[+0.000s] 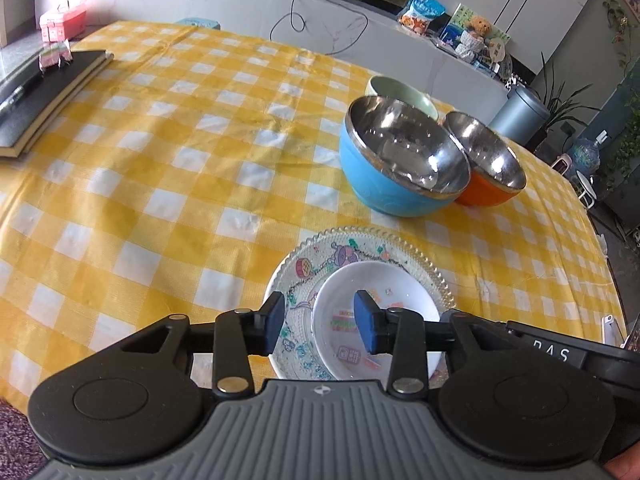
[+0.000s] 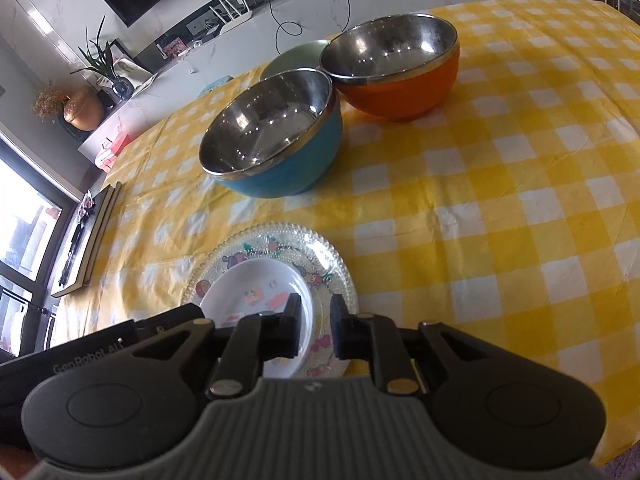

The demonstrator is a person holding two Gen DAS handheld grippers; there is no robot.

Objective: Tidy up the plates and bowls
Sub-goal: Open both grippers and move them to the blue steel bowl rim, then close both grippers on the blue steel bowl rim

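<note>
On the near edge of the tabletop (image 1: 168, 184), a small white dish (image 1: 374, 292) is sitting inside a beaded glass plate (image 1: 308, 264), so the plates look already stacked. Both grippers are hovering over that stack: the left gripper (image 1: 320, 326) is gaping wide with nothing between its blue pads, and the right gripper (image 2: 316, 330) is standing slightly parted around the dish's rim, not visibly pinching it. Farther back, a blue bowl (image 1: 384, 184), an orange bowl (image 1: 486, 196) and a pale green bowl (image 1: 400, 90) are clustering, touching or nearly so. Nesting these bowls appears to be the step ahead, calling for a rim grasp on one.
</note>
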